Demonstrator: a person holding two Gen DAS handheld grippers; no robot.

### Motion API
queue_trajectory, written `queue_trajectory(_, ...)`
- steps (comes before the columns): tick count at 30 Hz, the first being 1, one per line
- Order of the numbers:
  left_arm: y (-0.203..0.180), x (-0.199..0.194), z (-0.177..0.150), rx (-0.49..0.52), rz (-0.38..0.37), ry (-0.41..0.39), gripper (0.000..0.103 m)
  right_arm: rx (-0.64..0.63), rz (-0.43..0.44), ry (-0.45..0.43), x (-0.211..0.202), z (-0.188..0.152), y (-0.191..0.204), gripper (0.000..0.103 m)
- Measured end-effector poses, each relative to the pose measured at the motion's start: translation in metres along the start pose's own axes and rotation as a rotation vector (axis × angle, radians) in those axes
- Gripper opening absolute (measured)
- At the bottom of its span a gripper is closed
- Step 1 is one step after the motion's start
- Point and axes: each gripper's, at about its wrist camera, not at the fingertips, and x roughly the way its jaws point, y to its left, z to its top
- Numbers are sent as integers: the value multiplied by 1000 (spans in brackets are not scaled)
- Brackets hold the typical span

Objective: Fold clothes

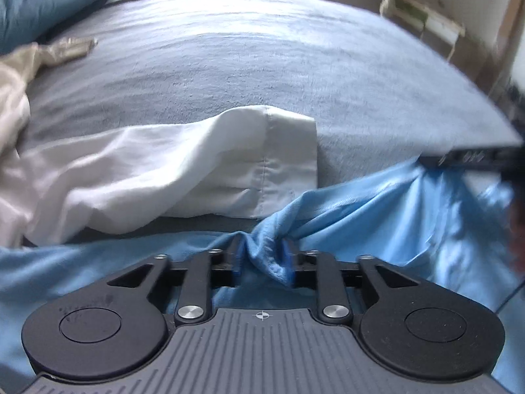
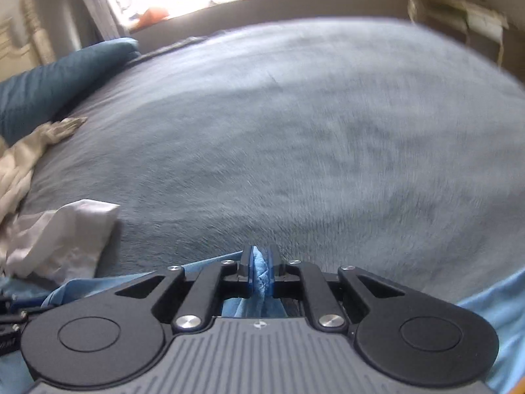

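Note:
A light blue garment [image 1: 377,216] lies crumpled along the near edge of the bed. My left gripper [image 1: 262,256] is shut on a thick bunch of it, and taut folds run from there up to the right. Those folds end at my right gripper [image 1: 426,161], a dark blurred shape at the right edge. In the right wrist view, my right gripper [image 2: 259,264] is shut on a thin fold of the same blue garment [image 2: 261,279], which trails back under the gripper body and out to the right [image 2: 492,308].
A grey-blue blanket [image 1: 262,65] [image 2: 295,131] covers the bed. A white garment [image 1: 197,170] [image 2: 65,236] lies just beyond the blue one, a cream garment [image 1: 13,98] [image 2: 19,164] farther left, and a teal pillow [image 1: 49,3] [image 2: 59,75] at the far left.

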Motion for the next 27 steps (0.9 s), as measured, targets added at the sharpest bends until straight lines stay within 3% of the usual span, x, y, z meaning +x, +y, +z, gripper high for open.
queue_trajectory(2, 5, -7, 1, -39, -27, -34, 38, 134, 45, -6, 0, 3, -18, 18)
queue_trajectory(4, 9, -15, 3, -54, -30, -67, 45, 280, 88, -23, -7, 6, -38, 50)
queue_trajectory(6, 12, -25, 5, -60, -16, -98, 49, 382, 117, -54, -18, 8, -55, 54)
queue_trajectory(9, 28, -43, 5, -92, -7, -127, 53, 402, 115, -107, -42, 13, -64, 54)
queue_trajectory(12, 50, -58, -1, -125, 20, -138, 54, 331, 162, -119, -65, 17, -51, 55)
queue_trajectory(16, 82, -57, -10, -131, 134, -84, 54, 153, 306, 4, -70, 14, 2, 55)
queue_trajectory(20, 99, -52, -14, -80, 218, -58, 53, 9, 406, 157, -46, 4, 69, 53)
queue_trajectory(23, 102, -48, -18, 12, 284, -53, 53, -37, 402, 230, -24, -5, 107, 50)
queue_trajectory(27, 106, -41, -26, 79, 356, -37, 53, -9, 375, 320, 8, -4, 125, 39)
